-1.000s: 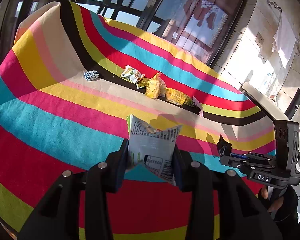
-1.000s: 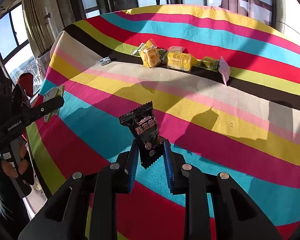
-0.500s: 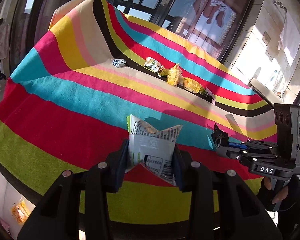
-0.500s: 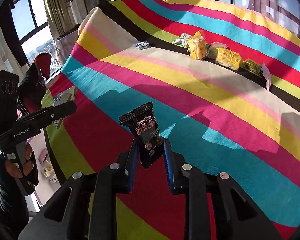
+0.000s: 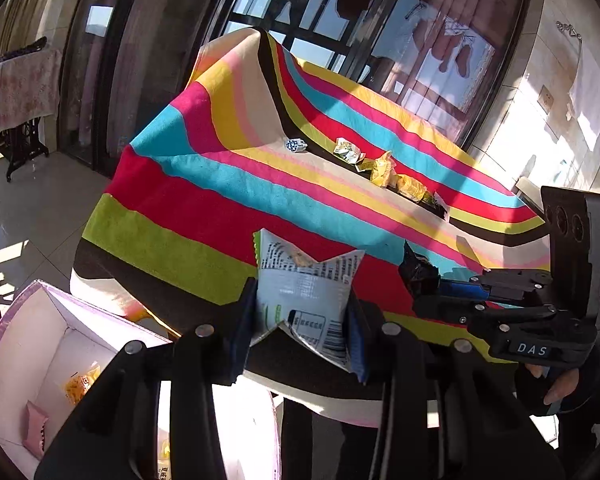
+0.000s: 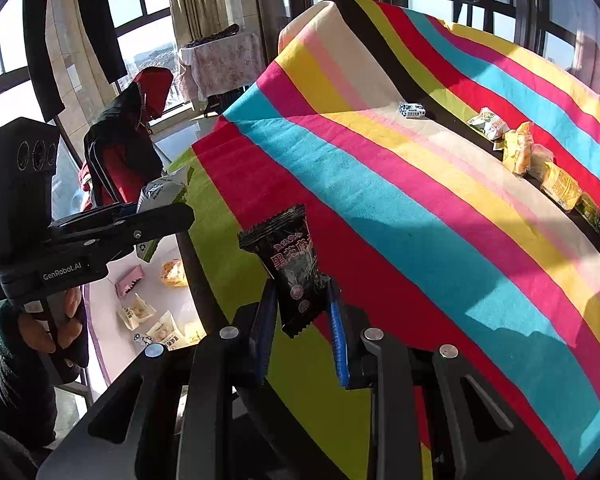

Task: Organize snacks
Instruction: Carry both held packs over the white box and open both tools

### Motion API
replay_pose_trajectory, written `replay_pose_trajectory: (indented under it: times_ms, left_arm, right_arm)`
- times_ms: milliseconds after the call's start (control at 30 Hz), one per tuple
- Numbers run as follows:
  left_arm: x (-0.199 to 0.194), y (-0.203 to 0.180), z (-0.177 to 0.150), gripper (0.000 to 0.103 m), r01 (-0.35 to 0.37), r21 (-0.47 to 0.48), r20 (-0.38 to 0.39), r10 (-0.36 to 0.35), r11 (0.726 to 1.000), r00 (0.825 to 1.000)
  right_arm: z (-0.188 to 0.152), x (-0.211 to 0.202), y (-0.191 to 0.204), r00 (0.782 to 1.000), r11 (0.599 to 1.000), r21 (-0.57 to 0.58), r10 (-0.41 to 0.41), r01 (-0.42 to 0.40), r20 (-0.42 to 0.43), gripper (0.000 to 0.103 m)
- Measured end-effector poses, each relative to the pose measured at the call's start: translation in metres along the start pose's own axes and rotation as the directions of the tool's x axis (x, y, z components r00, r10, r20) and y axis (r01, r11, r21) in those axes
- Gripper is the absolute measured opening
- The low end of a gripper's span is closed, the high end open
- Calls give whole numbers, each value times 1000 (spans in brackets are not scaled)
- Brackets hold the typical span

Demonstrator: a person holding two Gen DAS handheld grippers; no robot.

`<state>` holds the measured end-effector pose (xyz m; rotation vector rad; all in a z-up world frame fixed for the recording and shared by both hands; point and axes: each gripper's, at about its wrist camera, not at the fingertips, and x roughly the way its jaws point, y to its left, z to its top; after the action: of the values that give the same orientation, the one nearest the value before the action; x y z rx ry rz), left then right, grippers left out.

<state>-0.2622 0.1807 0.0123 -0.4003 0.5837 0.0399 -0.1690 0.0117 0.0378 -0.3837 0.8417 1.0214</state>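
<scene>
My left gripper [image 5: 300, 320] is shut on a white and green snack packet [image 5: 304, 292], held off the table's near corner, above and right of a white box [image 5: 20, 344]. It also shows in the right wrist view [image 6: 164, 216]. My right gripper [image 6: 300, 312] is shut on a black candy packet [image 6: 292, 264], held over the table's near edge; it shows in the left wrist view [image 5: 420, 276] too. Several snacks [image 5: 384, 172] lie in a row along the black stripe of the striped tablecloth [image 6: 440, 208].
The white box with a lilac rim stands on the floor beside the table and holds several snack packets [image 6: 164, 320]. A small blue and white packet [image 6: 412, 110] lies apart from the row. A red and black jacket [image 6: 128, 136] hangs nearby. Windows surround the table.
Both grippers have pulled back from over the table to its near edge and corner, each still holding its packet. The white box on the floor has come into view.
</scene>
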Motion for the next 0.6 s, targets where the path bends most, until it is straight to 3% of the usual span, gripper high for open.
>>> replay_pose_trajectory:
  times_ms: [233,433,500,533,567,600]
  left_arm:
    - [-42,46,-15,40,-143,-66,7,144,988,990]
    - [-51,81,-39,41,-261,-98,-74,254,960,964]
    - [-47,90,-48,44,-334,-88,-133,321,938,938]
    - [-44,95,-51,48,-383,-81,-167,367,920,915]
    - [-42,100,-53,55,-447,-77,-195,426,891,883]
    - [-41,105,-54,73,-513,-73,-215,488,855,846]
  right_arm:
    - [4,25,65,995,983,-161,81,-89,-57,25]
    - [-9,57,123,982,938,-309,115,-158,-153,25]
    - [-18,64,140,971,914,-346,154,-211,-184,27]
    - [-21,66,147,966,902,-362,172,-233,-193,28]
    - [-23,67,151,964,896,-372,179,-241,-195,38]
    - [-25,66,153,964,895,-373,186,-246,-191,57]
